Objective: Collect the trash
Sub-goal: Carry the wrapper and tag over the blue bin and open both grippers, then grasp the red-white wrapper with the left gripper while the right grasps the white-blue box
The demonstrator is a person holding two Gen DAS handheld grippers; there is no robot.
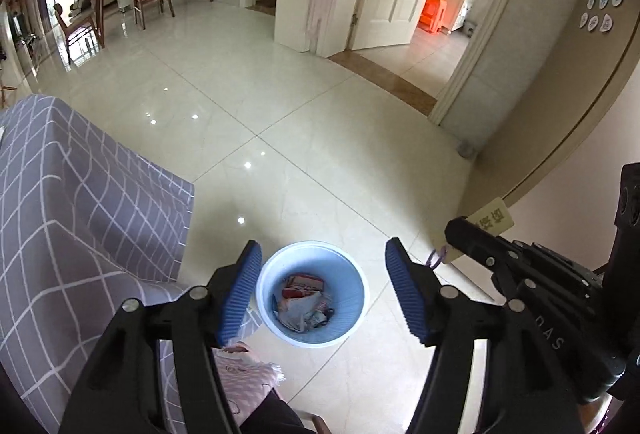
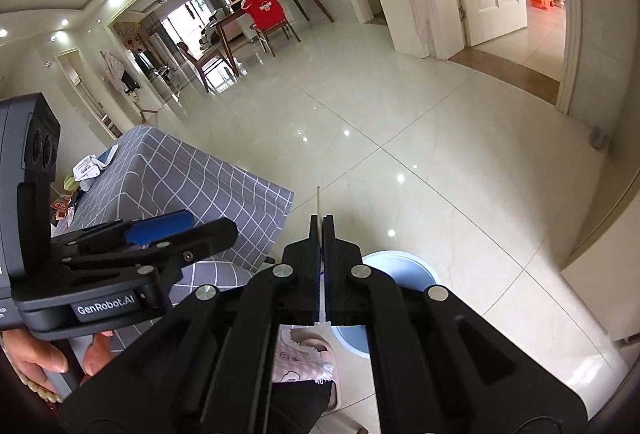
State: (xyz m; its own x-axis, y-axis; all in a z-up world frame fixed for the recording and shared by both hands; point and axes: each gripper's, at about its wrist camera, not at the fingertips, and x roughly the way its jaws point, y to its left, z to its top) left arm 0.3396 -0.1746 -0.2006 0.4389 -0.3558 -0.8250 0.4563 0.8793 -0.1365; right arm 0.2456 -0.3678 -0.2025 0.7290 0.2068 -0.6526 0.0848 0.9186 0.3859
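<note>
Overhead, left gripper (image 1: 320,294) marked "GenRobot.AI", jaws wide and empty above blue bin (image 1: 312,294), right gripper (image 2: 322,230) clamped on thin card (image 1: 490,224).

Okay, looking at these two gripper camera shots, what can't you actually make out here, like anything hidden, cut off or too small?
- Tag in the right gripper: left wrist view, print too small; edge-on in the right wrist view.
- Blue bin: right wrist view, contents hidden by the gripper's black linkage.
- Trash in bin: left wrist view, crumpled, individual pieces unclear.
- Items on the checked tablecloth: right wrist view, small, partly behind the left gripper.
</note>
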